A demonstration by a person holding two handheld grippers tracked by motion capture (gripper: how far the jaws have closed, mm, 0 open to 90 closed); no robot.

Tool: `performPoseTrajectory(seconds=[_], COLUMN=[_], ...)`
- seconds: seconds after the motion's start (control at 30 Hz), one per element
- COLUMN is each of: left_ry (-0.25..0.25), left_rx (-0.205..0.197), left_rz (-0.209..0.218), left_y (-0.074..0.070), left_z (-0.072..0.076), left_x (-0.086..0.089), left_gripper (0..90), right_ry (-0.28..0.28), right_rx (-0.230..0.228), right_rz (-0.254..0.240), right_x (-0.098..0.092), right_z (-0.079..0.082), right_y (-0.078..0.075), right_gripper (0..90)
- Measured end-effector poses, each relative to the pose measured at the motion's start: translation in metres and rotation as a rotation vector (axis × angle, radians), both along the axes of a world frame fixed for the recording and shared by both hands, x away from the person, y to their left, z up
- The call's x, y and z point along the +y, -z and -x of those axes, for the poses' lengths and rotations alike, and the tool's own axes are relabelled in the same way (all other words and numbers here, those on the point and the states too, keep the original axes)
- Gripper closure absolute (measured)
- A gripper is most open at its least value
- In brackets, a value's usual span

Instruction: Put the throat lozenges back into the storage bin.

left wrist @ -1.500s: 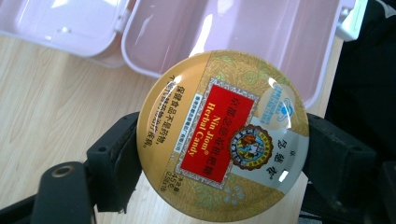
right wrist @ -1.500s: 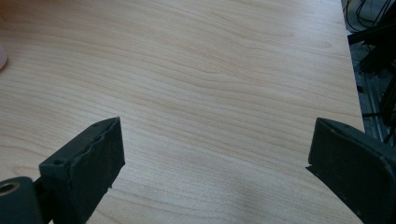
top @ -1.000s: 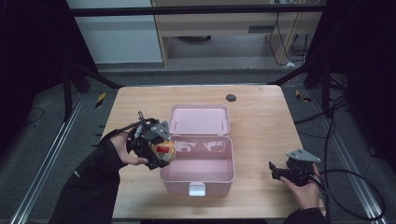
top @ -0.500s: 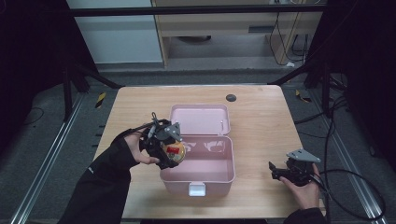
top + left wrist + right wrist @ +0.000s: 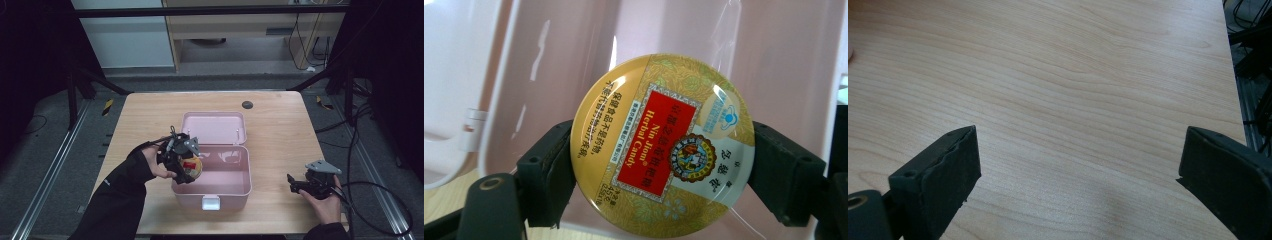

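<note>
left gripper has sunk into the pink box (round gold candy tin clamped).

Box sat mid-table, nearer your edge, lid thrown back behind it | your left gripper was at the box's left wall, tin between its jaws, over the box's inside | your right gripper lay right of the box, well apart, over bare table

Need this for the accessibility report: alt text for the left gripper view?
A round yellow candy tin with a red label is clamped edge to edge between the left gripper's two black jaws, over the open pink box. A strip of wooden table shows at lower left.
</note>
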State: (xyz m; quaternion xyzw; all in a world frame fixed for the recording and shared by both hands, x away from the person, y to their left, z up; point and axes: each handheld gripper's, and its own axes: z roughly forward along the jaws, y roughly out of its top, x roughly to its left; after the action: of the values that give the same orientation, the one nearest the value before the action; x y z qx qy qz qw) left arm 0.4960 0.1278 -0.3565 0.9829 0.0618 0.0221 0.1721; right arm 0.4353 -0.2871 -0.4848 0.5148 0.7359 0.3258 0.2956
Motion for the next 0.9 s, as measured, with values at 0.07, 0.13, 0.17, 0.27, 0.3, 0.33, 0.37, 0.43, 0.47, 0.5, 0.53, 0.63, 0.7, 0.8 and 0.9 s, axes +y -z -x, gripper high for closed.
performPoseTrajectory(seconds=[0.07,0.13,0.17,0.27,0.3,0.33,0.37,0.43,0.47,0.5,0.53,0.63,0.7,0.8,0.9], left_ry=[0.000,-0.001,0.002,0.001,0.002,0.001,0.004,0.005,0.006,0.005,0.006,0.001,-0.001,0.001,0.001], left_rx=[0.004,0.006,0.009,0.019,0.021,0.024,0.025,0.028,0.026,0.026,0.027,0.026,0.028,0.028,0.031], left_rz=[0.000,0.001,0.000,-0.007,-0.011,-0.013,-0.014,-0.020,-0.024,-0.027,-0.028,-0.027,-0.025,-0.027,-0.029], left_y=[0.003,0.006,0.008,0.015,0.017,0.019,0.021,0.024,0.025,0.026,0.026,0.028,0.029,0.032,0.033], left_z=[-0.001,-0.001,-0.002,-0.003,-0.003,-0.003,-0.004,-0.004,-0.004,-0.004,-0.004,-0.004,-0.005,-0.004,-0.005], left_x=[0.000,0.000,0.000,0.000,0.000,-0.001,-0.001,-0.002,-0.002,-0.002,-0.002,0.000,0.001,0.002,0.003], left_gripper=[19.7,19.7,19.7,19.7,19.7,19.7,19.7,19.7,19.7,19.7,19.7,19.7,19.7,19.7,19.6], right_ry=[0.001,0.000,0.000,-0.001,-0.001,-0.001,-0.002,-0.001,0.000,-0.001,-0.001,-0.003,-0.003,-0.005,-0.006], right_rx=[0.002,0.003,0.003,0.003,0.005,0.007,0.006,0.008,0.008,0.008,0.009,0.009,0.011,0.012,0.014], right_rz=[-0.003,0.001,0.001,0.004,0.006,0.008,0.008,0.008,0.008,0.009,0.009,0.009,0.007,0.007,0.010], right_x=[0.001,0.001,0.001,0.001,0.001,0.001,0.001,0.001,0.001,0.001,0.001,0.001,0.001,0.002,0.002], right_z=[0.000,0.000,0.000,0.000,0.000,0.000,0.000,0.000,0.000,0.000,0.000,0.000,0.000,0.000,0.000], right_y=[0.000,0.000,0.001,0.001,0.001,0.001,0.001,0.001,0.001,0.001,0.001,0.001,0.001,0.001,0.001], right_gripper=[3.5,3.4,3.4,3.4,3.4,3.3,3.3,3.3,3.3,3.3,3.3,3.3,3.2,3.2,3.1])
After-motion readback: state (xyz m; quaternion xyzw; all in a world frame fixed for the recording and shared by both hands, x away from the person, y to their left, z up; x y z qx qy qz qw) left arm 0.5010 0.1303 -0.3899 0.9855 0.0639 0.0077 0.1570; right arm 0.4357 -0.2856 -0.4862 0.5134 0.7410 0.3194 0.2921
